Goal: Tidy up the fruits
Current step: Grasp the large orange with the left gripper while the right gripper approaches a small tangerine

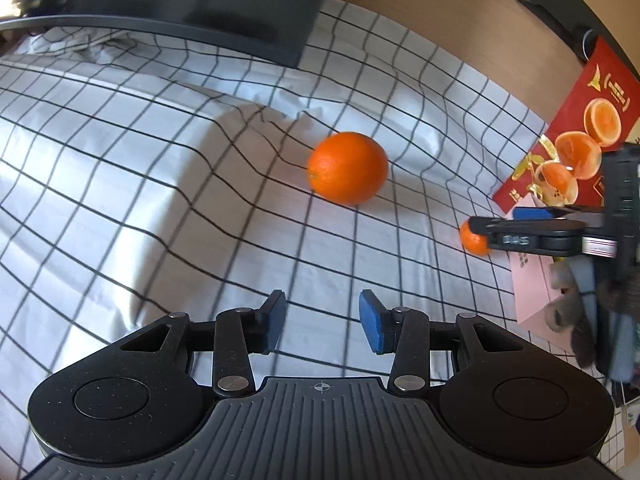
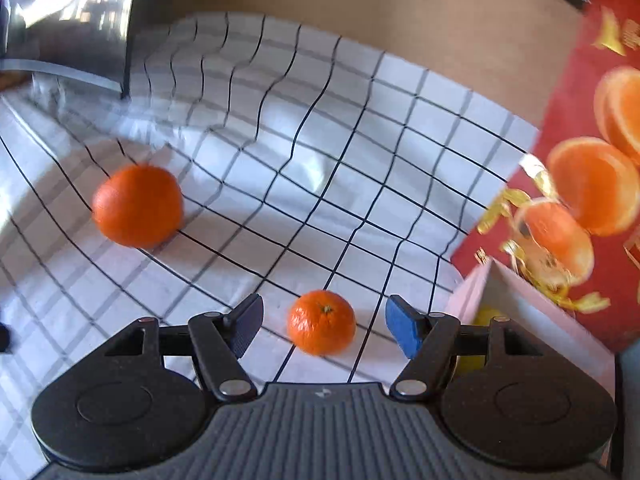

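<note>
A large orange (image 1: pixel 348 168) lies on the checked cloth (image 1: pixel 160 160), well ahead of my left gripper (image 1: pixel 322 320), which is open with nothing between its blue pads. To the right, a small mandarin (image 1: pixel 472 240) is half hidden behind my right gripper (image 1: pixel 496 220), seen side-on. In the right wrist view that mandarin (image 2: pixel 322 322) sits on the cloth between the fingers of the right gripper (image 2: pixel 325 308). A gap shows on both sides, so the pads do not touch it. The large orange (image 2: pixel 138 206) is off to the left.
A red carton printed with oranges (image 2: pixel 580 120) (image 1: pixel 580 120) stands at the right. A pale pink box (image 2: pixel 516 292) (image 1: pixel 532 280) in front of it holds something yellow (image 2: pixel 486 314). A dark screen (image 1: pixel 200 0) stands at the back left, with a wooden wall behind it.
</note>
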Action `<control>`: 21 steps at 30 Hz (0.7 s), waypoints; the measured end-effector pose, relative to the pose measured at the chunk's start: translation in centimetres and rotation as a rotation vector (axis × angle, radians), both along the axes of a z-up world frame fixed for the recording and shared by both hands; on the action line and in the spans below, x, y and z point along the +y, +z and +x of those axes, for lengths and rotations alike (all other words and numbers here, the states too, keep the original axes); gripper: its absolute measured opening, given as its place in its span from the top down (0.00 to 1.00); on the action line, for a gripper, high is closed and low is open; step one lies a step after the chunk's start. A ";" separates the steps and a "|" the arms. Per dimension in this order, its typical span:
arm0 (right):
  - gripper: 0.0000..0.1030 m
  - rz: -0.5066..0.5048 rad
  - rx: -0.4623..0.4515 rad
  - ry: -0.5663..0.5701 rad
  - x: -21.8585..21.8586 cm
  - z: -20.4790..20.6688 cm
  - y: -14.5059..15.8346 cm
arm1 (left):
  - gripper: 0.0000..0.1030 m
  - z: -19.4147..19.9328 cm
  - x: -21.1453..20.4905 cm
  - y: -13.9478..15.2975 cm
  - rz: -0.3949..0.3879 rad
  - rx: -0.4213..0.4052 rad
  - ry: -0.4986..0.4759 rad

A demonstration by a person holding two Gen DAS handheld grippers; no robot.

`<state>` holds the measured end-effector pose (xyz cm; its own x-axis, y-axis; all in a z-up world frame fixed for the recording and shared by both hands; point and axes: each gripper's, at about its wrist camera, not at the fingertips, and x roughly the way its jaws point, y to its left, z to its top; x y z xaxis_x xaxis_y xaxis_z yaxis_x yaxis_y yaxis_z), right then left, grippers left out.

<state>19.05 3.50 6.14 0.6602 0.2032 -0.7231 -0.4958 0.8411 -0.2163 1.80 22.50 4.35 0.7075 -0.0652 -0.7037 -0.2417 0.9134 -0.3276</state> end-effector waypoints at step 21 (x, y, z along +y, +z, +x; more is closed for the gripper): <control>0.69 0.152 0.147 -0.052 -2.3 -4.3 0.6 | 0.56 9.8 -0.8 4.0 0.384 -0.125 -0.286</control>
<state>14.77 1.19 6.73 0.5623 0.2858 -0.7760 -0.4681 0.8836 -0.0138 11.56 21.70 8.33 0.7797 -0.0217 -0.6258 0.0560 0.9978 0.0351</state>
